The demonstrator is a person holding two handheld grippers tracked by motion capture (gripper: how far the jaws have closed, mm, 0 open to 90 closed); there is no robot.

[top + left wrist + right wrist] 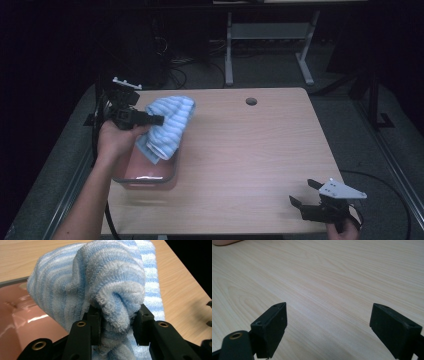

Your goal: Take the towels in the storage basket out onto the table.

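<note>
The left tongs (116, 322) pinch a fold of the blue-and-white striped towel (167, 127), which hangs above the pink tray (150, 172) at the left side of the tabletop (250, 160), its far part draped beyond the tray's rim. The right tongs (306, 192) are spread wide, with nothing between them, near the front right corner.

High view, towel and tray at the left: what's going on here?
A person works at a wooden table with a claw in each hand. The left claw is shut on a bunched blue-and-white striped towel, holding it above a pink tray near the table's left edge; part of the towel hangs down toward the tray. The right claw rests open at the table's near right corner, holding nothing.
</note>
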